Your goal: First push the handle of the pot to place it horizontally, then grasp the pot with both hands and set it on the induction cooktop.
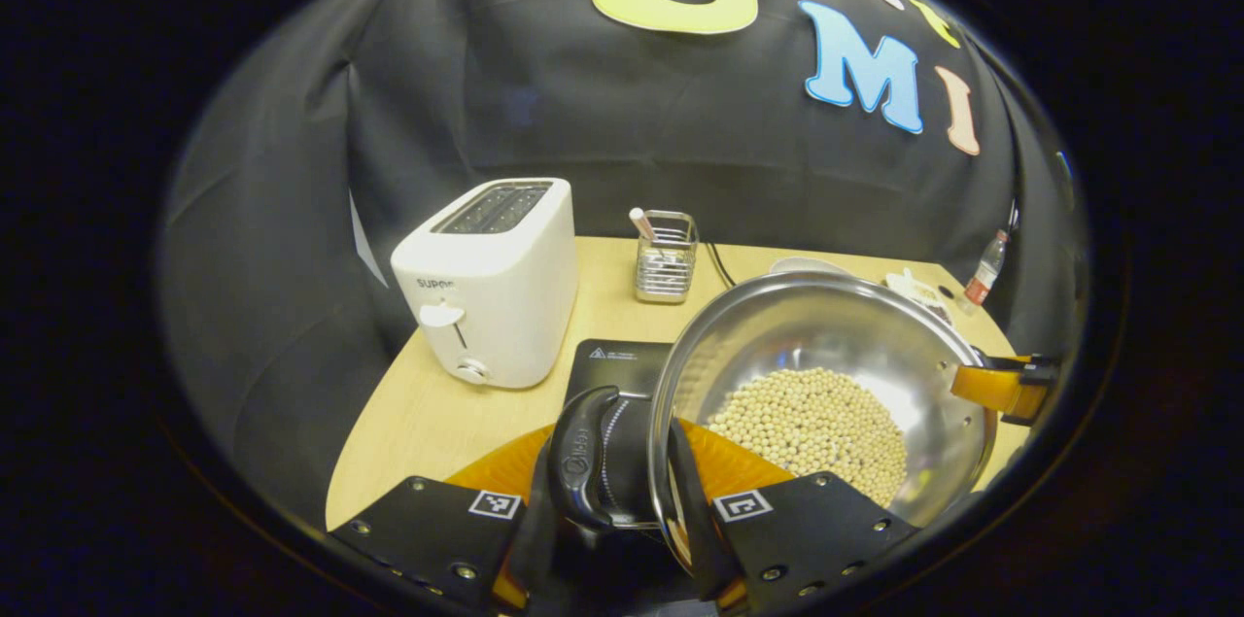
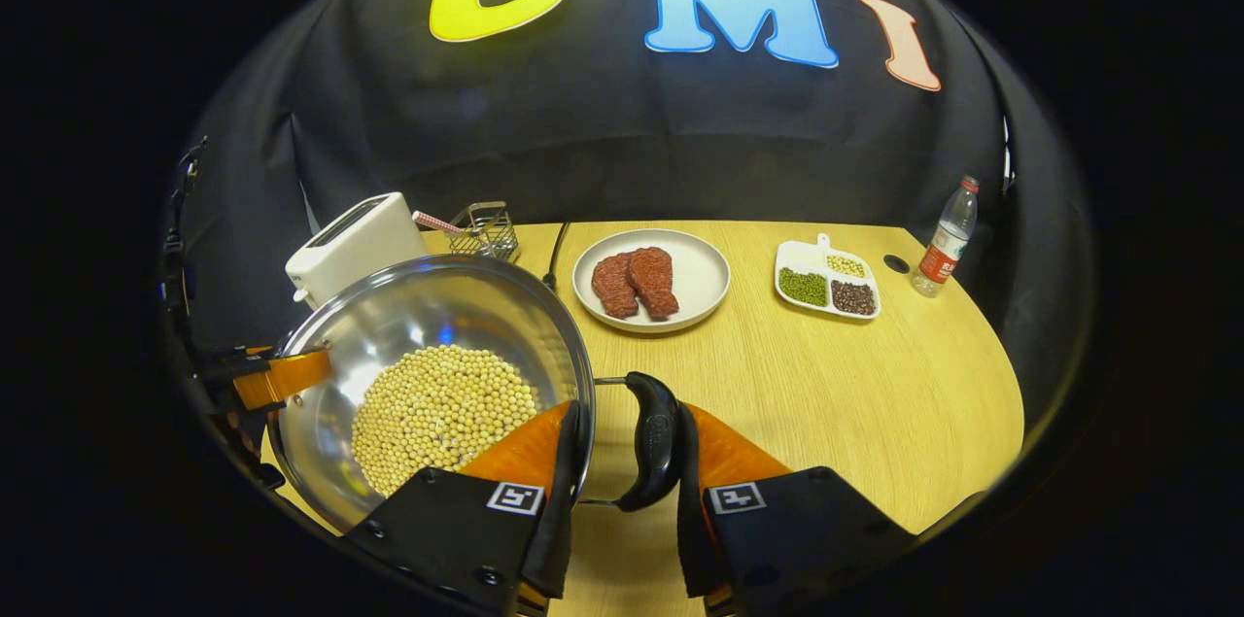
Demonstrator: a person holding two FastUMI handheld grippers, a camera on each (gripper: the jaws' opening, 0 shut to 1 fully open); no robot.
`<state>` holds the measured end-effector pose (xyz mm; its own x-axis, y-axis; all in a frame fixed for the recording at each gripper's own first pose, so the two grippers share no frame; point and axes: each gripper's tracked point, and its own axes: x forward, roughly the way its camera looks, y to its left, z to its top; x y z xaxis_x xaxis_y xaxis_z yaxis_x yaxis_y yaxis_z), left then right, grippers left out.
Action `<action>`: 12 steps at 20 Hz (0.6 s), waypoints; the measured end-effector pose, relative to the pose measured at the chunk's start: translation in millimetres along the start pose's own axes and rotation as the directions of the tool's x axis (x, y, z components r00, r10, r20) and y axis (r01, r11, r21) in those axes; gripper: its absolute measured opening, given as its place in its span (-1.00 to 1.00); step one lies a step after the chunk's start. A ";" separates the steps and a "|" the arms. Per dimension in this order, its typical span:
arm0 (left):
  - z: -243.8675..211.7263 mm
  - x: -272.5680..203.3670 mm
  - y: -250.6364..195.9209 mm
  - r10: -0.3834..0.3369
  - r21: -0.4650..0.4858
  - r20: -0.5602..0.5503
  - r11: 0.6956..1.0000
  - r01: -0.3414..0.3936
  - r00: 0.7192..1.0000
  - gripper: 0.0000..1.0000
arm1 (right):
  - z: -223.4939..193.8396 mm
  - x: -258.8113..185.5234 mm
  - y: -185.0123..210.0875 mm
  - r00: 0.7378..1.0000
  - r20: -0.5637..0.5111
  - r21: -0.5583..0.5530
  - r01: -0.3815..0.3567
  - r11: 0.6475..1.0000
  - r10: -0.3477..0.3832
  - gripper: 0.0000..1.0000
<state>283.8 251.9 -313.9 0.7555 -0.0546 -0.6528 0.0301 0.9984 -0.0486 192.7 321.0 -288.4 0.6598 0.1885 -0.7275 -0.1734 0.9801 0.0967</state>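
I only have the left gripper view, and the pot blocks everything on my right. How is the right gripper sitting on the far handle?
Observer: The right gripper has its jaws astride the pot's right handle, one finger outside the handle and the other inside the rim.
Operator: What sits behind the pot?
Observer: A plate with two meat pieces, apart from the pot.
Operator: And right of that plate?
Observer: A divided dish holding three kinds of beans in separate compartments.
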 end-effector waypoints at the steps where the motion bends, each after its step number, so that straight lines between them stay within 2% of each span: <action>1: -0.7 -0.1 0.1 0.000 -0.005 -0.002 1.000 0.000 1.000 0.13 | -0.3 1.3 2.8 1.000 0.001 -0.002 -0.001 1.000 0.001 -0.12; 2: -1.0 -0.5 2.2 0.000 -0.010 -0.006 1.000 0.000 1.000 0.13 | -0.6 2.6 5.2 1.000 -0.002 -0.004 -0.003 1.000 0.003 -0.05; 3: -2.1 0.0 5.4 -0.001 -0.014 -0.011 1.000 0.000 1.000 0.13 | -1.8 4.3 7.8 1.000 -0.006 -0.002 -0.005 1.000 0.005 -0.13; 5: -6.9 8.5 14.3 0.000 -0.016 -0.019 1.000 0.000 1.000 0.13 | -1.4 11.4 12.4 1.000 -0.018 -0.001 -0.010 1.000 0.010 -0.05; 7: -9.9 14.9 16.2 0.001 -0.014 -0.024 1.000 -0.001 1.000 0.13 | -2.6 14.3 13.8 1.000 -0.027 0.006 -0.015 1.000 0.015 -0.12; 8: -10.6 13.6 17.7 0.002 -0.014 -0.026 1.000 -0.002 1.000 0.13 | -2.8 15.1 14.6 0.999 -0.030 0.009 -0.017 1.000 0.017 -0.05; 9: -11.2 13.9 18.5 0.002 -0.015 -0.026 1.000 -0.002 1.000 0.19 | -3.7 16.3 16.4 0.999 -0.031 0.010 -0.019 1.000 0.019 -0.12; 10: -12.3 15.4 20.4 0.001 -0.017 -0.025 1.000 -0.002 1.000 0.13 | -3.4 16.5 16.5 0.999 -0.032 0.009 -0.021 1.000 0.021 -0.13; 12: -13.9 17.8 22.3 -0.002 -0.020 -0.027 1.000 0.002 1.000 0.14 | -4.3 17.7 17.1 0.999 -0.035 0.010 -0.024 1.000 0.024 -0.13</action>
<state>288.8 272.9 -337.2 0.7377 -0.0573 -0.6727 0.0181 0.9977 -0.0652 198.2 340.8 -302.6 0.6292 0.2100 -0.7483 -0.1818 0.9759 0.1210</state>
